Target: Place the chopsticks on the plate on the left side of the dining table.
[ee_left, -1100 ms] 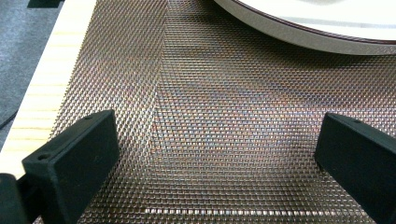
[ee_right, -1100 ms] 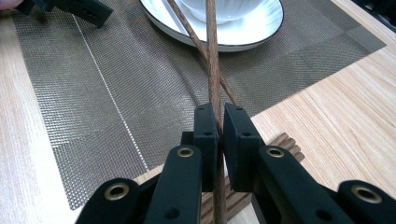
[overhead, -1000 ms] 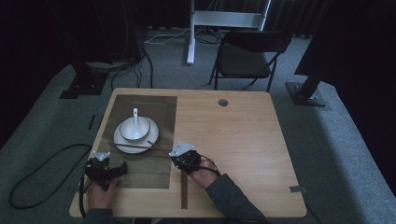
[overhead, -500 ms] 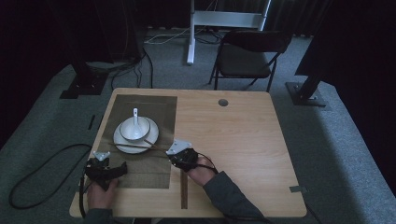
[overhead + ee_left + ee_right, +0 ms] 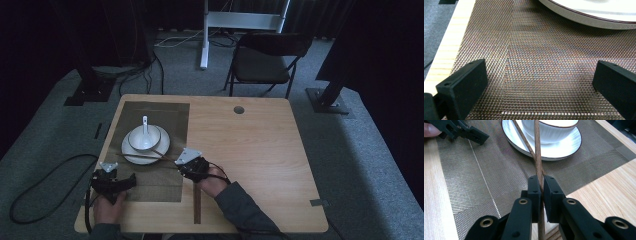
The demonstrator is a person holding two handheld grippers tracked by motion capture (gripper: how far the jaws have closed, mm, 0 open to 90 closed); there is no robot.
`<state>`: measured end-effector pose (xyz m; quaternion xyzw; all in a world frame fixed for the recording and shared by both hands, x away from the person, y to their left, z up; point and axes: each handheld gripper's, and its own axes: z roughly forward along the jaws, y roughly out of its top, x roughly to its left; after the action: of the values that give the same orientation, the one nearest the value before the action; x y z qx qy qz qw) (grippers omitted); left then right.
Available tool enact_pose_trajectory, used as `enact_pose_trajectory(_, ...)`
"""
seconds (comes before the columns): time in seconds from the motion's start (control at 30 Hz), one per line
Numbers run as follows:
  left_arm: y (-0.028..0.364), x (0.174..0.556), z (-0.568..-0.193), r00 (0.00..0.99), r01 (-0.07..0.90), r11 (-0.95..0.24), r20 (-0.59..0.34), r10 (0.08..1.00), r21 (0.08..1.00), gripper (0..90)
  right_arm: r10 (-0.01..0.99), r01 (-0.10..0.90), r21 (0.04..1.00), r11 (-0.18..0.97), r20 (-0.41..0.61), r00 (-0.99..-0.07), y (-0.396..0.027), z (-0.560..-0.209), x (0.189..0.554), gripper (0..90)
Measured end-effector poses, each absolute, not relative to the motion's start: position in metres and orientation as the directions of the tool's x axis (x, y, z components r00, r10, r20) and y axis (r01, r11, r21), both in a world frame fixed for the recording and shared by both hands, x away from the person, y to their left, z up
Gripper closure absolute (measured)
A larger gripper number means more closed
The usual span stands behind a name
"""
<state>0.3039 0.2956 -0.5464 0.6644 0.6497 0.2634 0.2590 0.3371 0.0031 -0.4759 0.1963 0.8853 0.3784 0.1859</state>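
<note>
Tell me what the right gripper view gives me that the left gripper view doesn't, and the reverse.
Right gripper view: the right tongs shut on two crossed wooden chopsticks, and a white bowl on the plate. Left gripper view: the left tongs open, jaws wide apart over bare mat. Both: the woven mat and the plate's rim.

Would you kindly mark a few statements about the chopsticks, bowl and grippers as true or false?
1. The right gripper is shut on the chopsticks. True.
2. The left gripper holds the plate. False: its jaws stand open over the woven placemat, with nothing between them.
3. The bowl sits on the plate. True.
4. The spoon lies on the bare table. False: it rests in the bowl.
5. The chopsticks cross over the plate's rim. True.
</note>
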Motion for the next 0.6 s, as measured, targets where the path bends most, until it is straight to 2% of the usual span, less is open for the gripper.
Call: enact_pose_trajectory(0.6, 0.296, 0.304, -0.546, 0.018, 0.727, -0.024, 0.015, 1.0, 0.687, 0.2, 0.45, 0.175, 0.743, 0.645, -0.184, -0.874, 0.018, -0.47, 0.34, 84.1)
